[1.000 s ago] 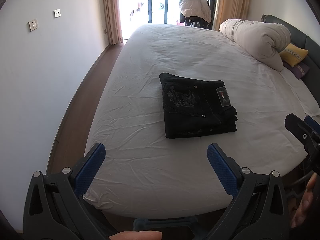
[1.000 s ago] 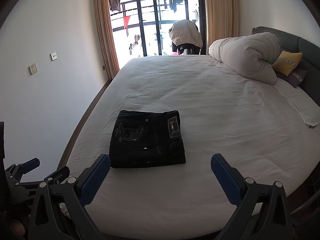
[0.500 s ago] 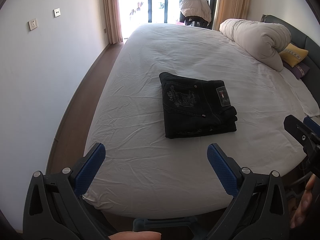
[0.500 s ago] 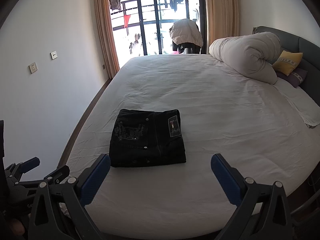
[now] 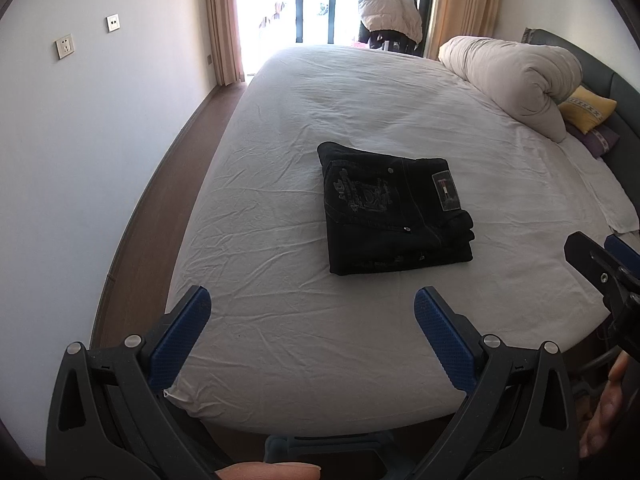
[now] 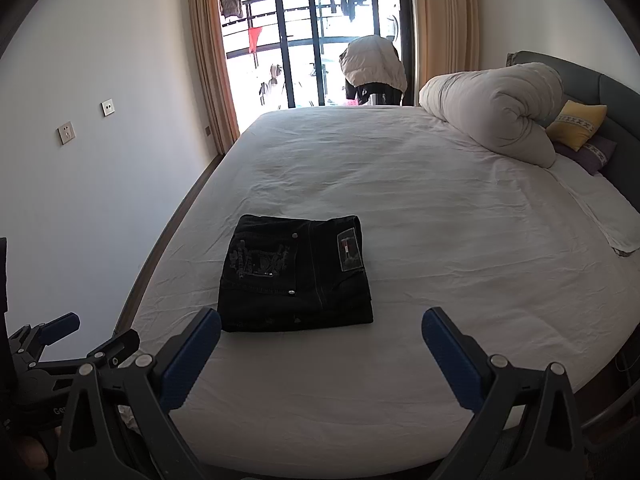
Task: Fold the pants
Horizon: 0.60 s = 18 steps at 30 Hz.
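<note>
Black pants (image 5: 394, 208) (image 6: 296, 274) lie folded into a compact rectangle on the white bed sheet (image 5: 360, 92) (image 6: 460, 208), a patch label on top. My left gripper (image 5: 312, 308) hovers over the bed's near edge, open and empty, well short of the pants. My right gripper (image 6: 322, 328) is open too, nothing between its blue pads, just in front of the pants. In the left wrist view the right gripper (image 5: 608, 264) shows at the right edge. In the right wrist view the left gripper (image 6: 76, 334) shows at lower left.
A rolled duvet (image 5: 516, 76) (image 6: 496, 116) and yellow pillow (image 5: 586, 114) (image 6: 576, 124) sit at the headboard on the right. A folded white cloth (image 6: 600, 216) lies at the right edge. Wall and floor strip (image 5: 160, 184) run left. Balcony doors (image 6: 312, 32) stand beyond, with a draped jacket (image 6: 374, 66).
Both grippers have hardly moved. The pants lie in the same place, folded.
</note>
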{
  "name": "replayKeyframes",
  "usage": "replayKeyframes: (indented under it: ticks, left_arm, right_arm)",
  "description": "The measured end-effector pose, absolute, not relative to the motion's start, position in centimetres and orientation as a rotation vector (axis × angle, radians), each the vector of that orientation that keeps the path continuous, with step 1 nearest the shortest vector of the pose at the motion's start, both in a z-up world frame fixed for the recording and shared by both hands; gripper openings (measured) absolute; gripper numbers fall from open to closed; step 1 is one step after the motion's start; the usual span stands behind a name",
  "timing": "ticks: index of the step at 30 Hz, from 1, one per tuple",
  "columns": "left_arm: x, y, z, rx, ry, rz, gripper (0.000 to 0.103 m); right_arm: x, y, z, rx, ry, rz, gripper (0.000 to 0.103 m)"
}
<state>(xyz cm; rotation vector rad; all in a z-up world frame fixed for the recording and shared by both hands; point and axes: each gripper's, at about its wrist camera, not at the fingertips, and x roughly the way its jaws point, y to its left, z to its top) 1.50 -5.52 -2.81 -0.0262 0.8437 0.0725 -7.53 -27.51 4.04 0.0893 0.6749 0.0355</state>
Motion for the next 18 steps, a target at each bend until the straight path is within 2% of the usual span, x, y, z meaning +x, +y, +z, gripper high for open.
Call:
replayKeyframes:
  ticks: [18]
  left_arm:
    - [1.8,-5.6,-3.3,-0.036,0.853,0.065,0.103]
  right_arm:
    - [-8.6,-28.1,3.1,0.093,0.696,0.047,0.103]
